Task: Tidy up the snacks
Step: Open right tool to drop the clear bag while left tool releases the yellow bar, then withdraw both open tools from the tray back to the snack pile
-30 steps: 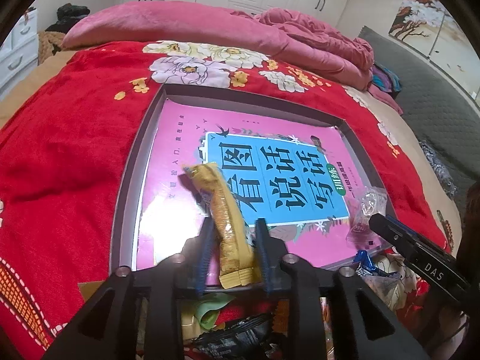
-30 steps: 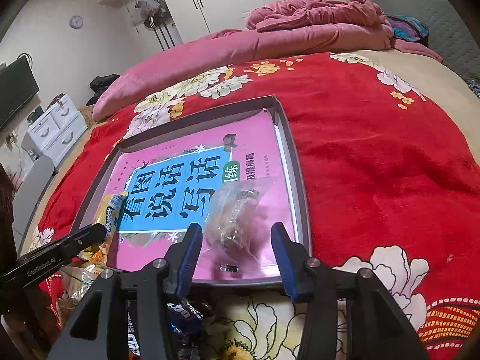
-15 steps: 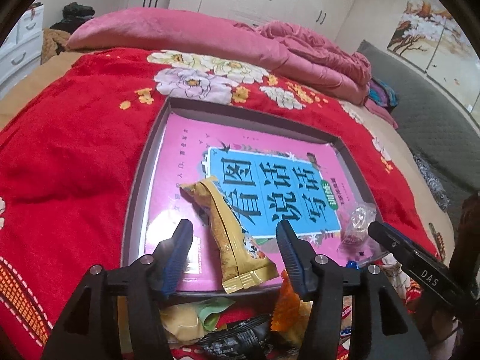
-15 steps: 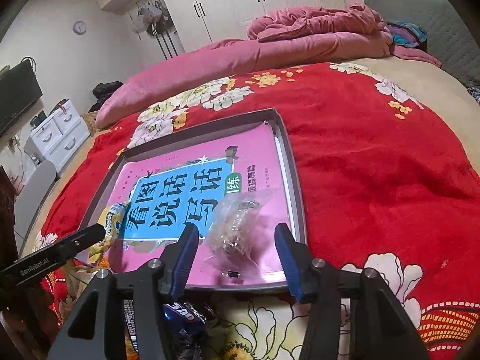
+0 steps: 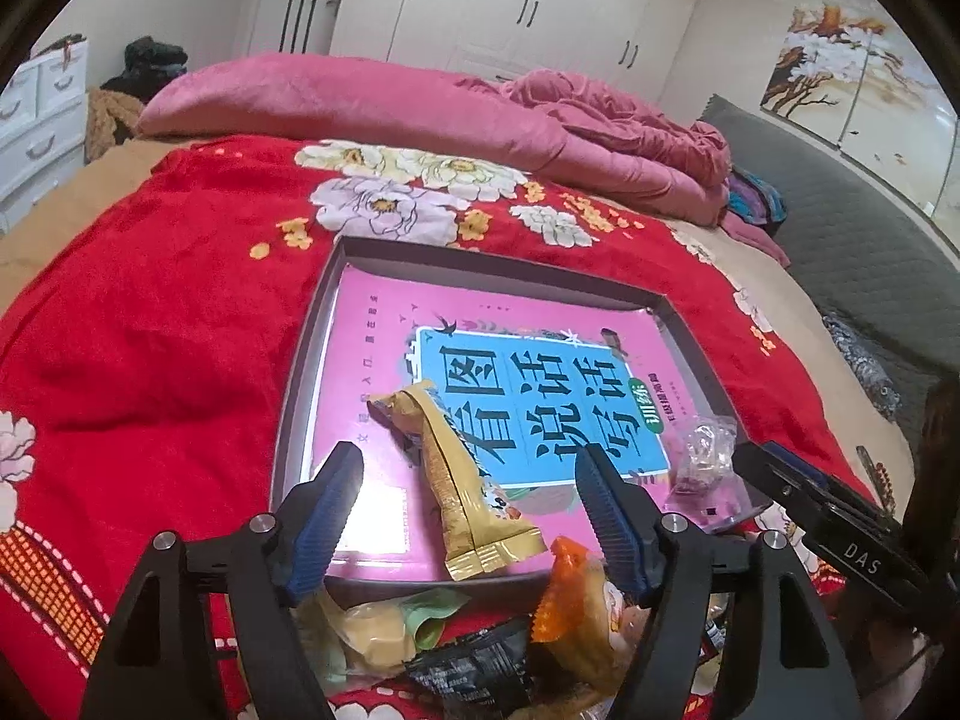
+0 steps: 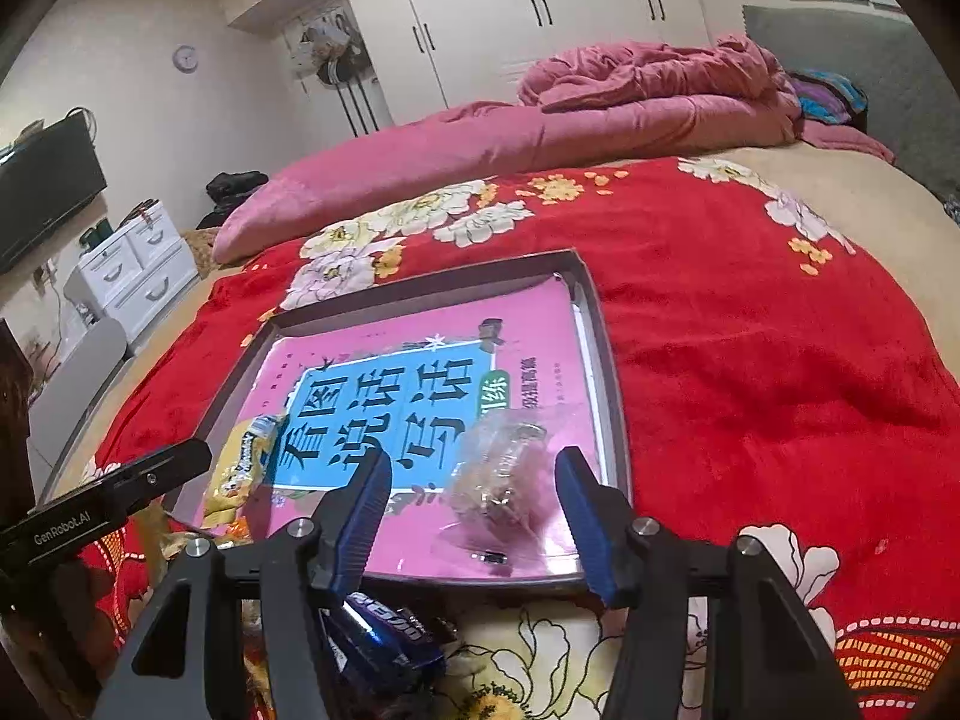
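My left tongs [image 5: 471, 504] have just been opening and now stand wide, with the yellow snack packet [image 5: 462, 480] lying loose between them on the pink book [image 5: 384, 360] in the grey tray [image 5: 300, 372]. My right tongs [image 6: 471, 504] have been opening too, their pads clear of the clear wrapped snack [image 6: 501, 474] on the book's near right corner. More snacks [image 5: 480, 642] lie heaped on the red bedspread [image 5: 150, 330] just below the tray.
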`<act>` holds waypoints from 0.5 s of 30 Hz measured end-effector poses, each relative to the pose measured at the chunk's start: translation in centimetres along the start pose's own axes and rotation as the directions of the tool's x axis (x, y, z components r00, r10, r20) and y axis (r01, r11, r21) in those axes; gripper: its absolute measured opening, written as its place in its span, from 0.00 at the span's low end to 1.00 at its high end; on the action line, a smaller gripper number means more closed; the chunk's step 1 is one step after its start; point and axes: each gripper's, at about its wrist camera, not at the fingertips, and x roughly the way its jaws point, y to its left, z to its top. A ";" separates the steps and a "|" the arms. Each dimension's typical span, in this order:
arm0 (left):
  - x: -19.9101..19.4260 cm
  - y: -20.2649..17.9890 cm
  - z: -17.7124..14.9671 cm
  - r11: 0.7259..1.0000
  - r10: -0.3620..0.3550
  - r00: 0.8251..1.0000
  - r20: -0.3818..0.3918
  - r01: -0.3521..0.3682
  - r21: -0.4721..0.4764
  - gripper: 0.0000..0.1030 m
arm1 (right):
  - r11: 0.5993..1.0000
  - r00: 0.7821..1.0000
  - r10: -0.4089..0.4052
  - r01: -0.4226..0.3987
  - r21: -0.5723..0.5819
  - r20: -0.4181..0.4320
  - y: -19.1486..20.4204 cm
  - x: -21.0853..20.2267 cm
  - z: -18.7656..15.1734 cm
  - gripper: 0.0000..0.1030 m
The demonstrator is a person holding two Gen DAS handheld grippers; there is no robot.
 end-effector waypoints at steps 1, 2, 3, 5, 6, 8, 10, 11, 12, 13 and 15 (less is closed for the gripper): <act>-0.1 0.0 0.0 1.000 0.002 1.000 0.003 -0.002 0.002 0.73 | 1.000 1.000 0.005 -0.005 -0.004 0.003 0.1 -0.1 0.0 0.56; -0.3 -0.1 -0.1 1.000 0.002 1.000 0.005 -0.002 0.004 0.74 | 1.000 1.000 0.011 -0.011 -0.007 0.009 0.2 -0.3 0.0 0.58; -0.5 -0.1 -0.2 1.000 0.001 1.000 0.006 -0.001 0.004 0.75 | 1.000 1.000 0.015 -0.015 -0.009 0.016 0.3 -0.6 0.0 0.61; -1.0 -0.1 -0.3 1.000 -0.004 1.000 0.011 0.004 0.002 0.76 | 1.000 0.999 0.021 -0.021 -0.016 0.030 0.4 -1.0 0.0 0.66; -1.3 0.0 -0.4 1.000 -0.004 1.000 0.013 0.004 0.001 0.77 | 0.999 0.999 0.028 -0.027 -0.021 0.039 0.5 -1.3 0.0 0.66; -1.7 0.2 -0.5 1.000 -0.006 1.000 0.014 0.006 -0.004 0.77 | 0.999 0.998 0.033 -0.032 -0.030 0.048 0.7 -1.7 0.0 0.67; -2.1 0.4 -0.7 1.000 -0.007 1.000 0.012 0.007 -0.016 0.77 | 0.999 0.998 0.034 -0.032 -0.043 0.053 0.9 -2.0 -0.1 0.67; -2.3 0.5 -0.8 1.000 -0.006 1.000 0.012 0.007 -0.022 0.77 | 0.998 0.998 0.035 -0.033 -0.050 0.055 1.1 -2.2 -0.1 0.67; -2.5 0.5 -0.8 1.000 -0.004 1.000 0.012 0.004 -0.023 0.77 | 0.998 0.997 0.038 -0.034 -0.060 0.060 1.3 -2.4 -0.2 0.68; -2.6 0.6 -1.0 1.000 -0.001 1.000 0.012 0.001 -0.024 0.77 | 0.997 0.997 0.040 -0.035 -0.068 0.064 1.5 -2.6 -0.2 0.69; -2.8 0.6 -1.2 1.000 0.004 1.000 0.005 -0.003 -0.026 0.77 | 0.995 0.996 0.045 -0.038 -0.087 0.072 1.9 -3.0 -0.3 0.71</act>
